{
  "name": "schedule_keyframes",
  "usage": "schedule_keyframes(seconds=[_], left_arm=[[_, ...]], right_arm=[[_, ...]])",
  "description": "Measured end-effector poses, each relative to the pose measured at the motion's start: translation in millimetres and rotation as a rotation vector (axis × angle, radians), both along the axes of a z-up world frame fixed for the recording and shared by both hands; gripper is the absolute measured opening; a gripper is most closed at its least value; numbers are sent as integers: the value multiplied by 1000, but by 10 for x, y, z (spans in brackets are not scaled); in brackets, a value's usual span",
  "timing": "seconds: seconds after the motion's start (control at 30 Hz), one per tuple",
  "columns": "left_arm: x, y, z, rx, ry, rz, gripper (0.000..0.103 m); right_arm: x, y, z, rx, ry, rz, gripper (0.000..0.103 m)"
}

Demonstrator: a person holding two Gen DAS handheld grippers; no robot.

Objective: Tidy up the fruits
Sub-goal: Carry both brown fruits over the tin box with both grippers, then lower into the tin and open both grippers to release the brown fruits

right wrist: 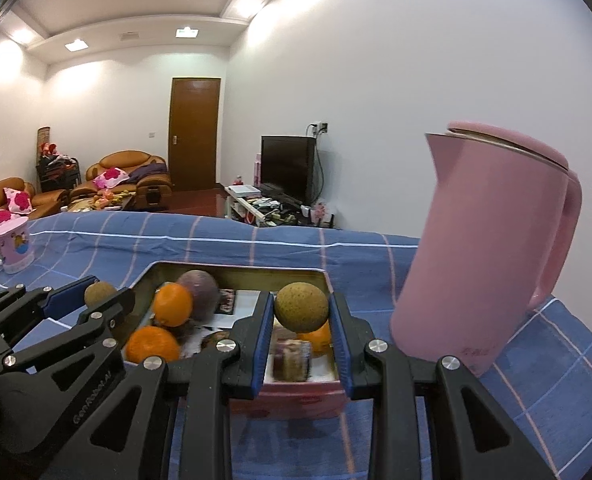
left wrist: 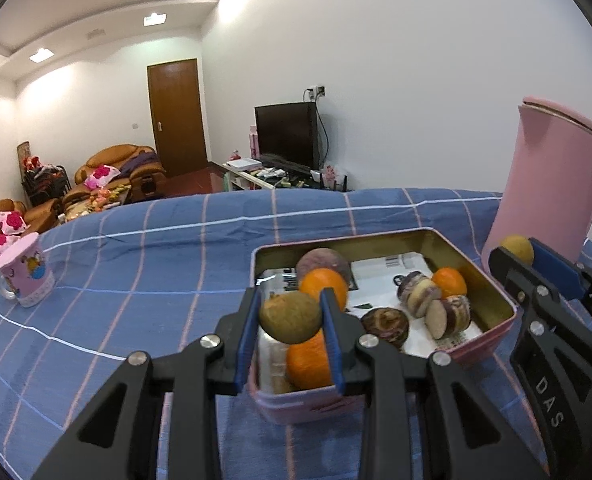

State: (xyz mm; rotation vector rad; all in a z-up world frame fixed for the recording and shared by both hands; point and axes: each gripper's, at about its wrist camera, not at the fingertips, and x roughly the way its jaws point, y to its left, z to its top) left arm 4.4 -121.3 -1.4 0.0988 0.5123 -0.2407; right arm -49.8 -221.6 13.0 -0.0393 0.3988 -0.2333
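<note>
A pink tin box (left wrist: 492, 340) sits on the blue checked cloth and holds several oranges (left wrist: 323, 286), a purple round fruit (left wrist: 323, 265) and cut purple pieces (left wrist: 418, 294). My left gripper (left wrist: 290, 316) is shut on a brown-green round fruit (left wrist: 291, 316) above the box's near left corner. My right gripper (right wrist: 302, 308) is shut on a yellow-green round fruit (right wrist: 302, 307) above the box's right end (right wrist: 296, 396). Each gripper shows in the other's view, the right (left wrist: 516, 252) and the left (right wrist: 100, 294).
A tall pink jug (right wrist: 492, 248) stands just right of the box, close to my right gripper. A pink mug (left wrist: 26, 274) stands at the far left of the cloth. Behind the table are sofas, a door and a TV.
</note>
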Motion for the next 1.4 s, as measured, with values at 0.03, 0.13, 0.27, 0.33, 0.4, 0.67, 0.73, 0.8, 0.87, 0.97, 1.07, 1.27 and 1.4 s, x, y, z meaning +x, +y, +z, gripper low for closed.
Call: schedule_keyframes(seconds=[0.03, 0.13, 0.27, 0.33, 0.4, 0.67, 0.73, 0.8, 0.87, 0.97, 1.07, 1.27, 1.4], left_arm=[[13, -28, -5, -5, 5, -2, 32], [44, -114, -12, -20, 19, -11, 32], [70, -238, -13, -25, 28, -30, 32], [86, -295, -2, -24, 23, -38, 32], [124, -330, 5, -27, 22, -38, 32], [328, -339, -3, -49, 48, -25, 32], [374, -334, -5, -51, 52, -19, 32], [420, -328, -8, -57, 63, -16, 32], [459, -326, 2, -61, 60, -14, 32], [507, -312, -1, -63, 62, -8, 32], [529, -309, -5, -66, 63, -6, 32], [636, -250, -9, -83, 82, 1, 32], [723, -223, -66, -88, 123, 8, 32]], right_arm=[[8, -32, -2, 1, 0, -6, 30], [31, -99, 13, 2, 0, -21, 30], [38, -150, 5, -1, 0, -38, 30], [60, -178, 5, -10, -1, -49, 30], [92, -187, 10, -19, -2, -60, 30], [232, -228, 10, -35, -4, -78, 30], [279, -244, 9, -33, -1, -77, 30], [345, -242, 16, -33, 1, -75, 30], [401, -240, 13, -30, 8, -70, 30], [468, -256, 8, -20, 14, -65, 30], [541, -261, -6, 0, 30, -44, 30], [690, -259, -48, 50, 79, 57, 30], [838, -221, -120, 73, 151, 138, 30]])
